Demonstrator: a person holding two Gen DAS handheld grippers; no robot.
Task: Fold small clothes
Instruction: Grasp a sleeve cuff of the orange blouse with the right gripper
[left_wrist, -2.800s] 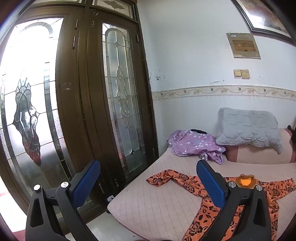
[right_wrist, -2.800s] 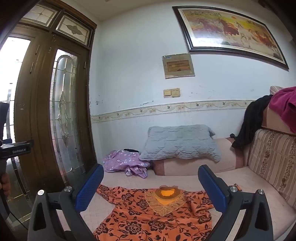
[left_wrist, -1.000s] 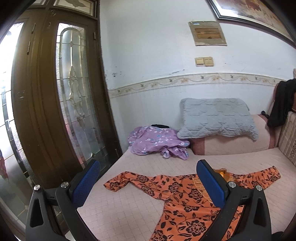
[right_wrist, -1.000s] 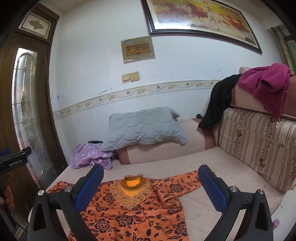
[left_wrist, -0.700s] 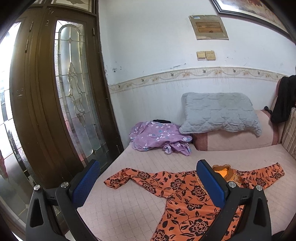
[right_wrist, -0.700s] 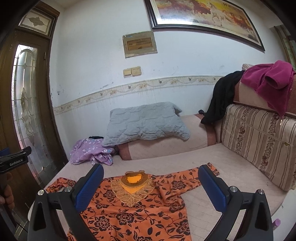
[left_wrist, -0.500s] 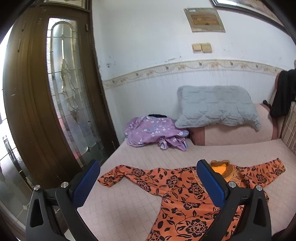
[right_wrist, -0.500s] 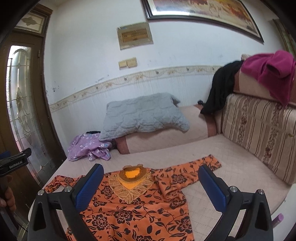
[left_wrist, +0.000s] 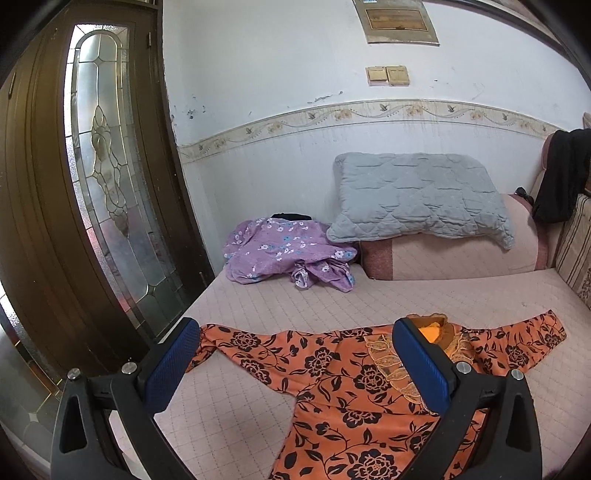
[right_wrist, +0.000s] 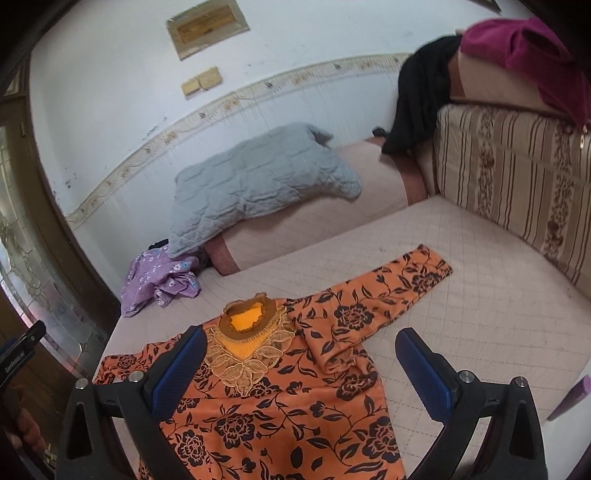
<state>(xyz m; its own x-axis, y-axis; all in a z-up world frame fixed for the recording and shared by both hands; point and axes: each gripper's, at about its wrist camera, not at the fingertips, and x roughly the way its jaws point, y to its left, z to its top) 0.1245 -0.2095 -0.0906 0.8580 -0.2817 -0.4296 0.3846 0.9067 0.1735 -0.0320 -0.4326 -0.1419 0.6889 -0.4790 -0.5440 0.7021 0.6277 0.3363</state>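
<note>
An orange top with black flowers (left_wrist: 332, 384) (right_wrist: 295, 391) lies spread flat on the pink quilted mattress (left_wrist: 443, 295) (right_wrist: 480, 295), sleeves out to both sides and lace collar facing the pillow. My left gripper (left_wrist: 295, 354) hangs open above its left sleeve and chest, holding nothing. My right gripper (right_wrist: 301, 363) is open too, hovering over the collar and right shoulder, tilted to the left. The right sleeve (right_wrist: 399, 291) stretches toward the striped cushion. The garment's lower hem is out of frame.
A crumpled purple flowered garment (left_wrist: 288, 254) (right_wrist: 159, 284) lies by the wall beside a grey quilted pillow (left_wrist: 417, 199) (right_wrist: 258, 181). A striped sofa back (right_wrist: 517, 184) carries black and magenta clothes. A wooden glass-paned door (left_wrist: 99, 184) stands left of the mattress edge.
Both grippers have moved closer and lower toward the orange top, and both stay open. The right wrist view has tilted and now looks down on the collar and right sleeve.
</note>
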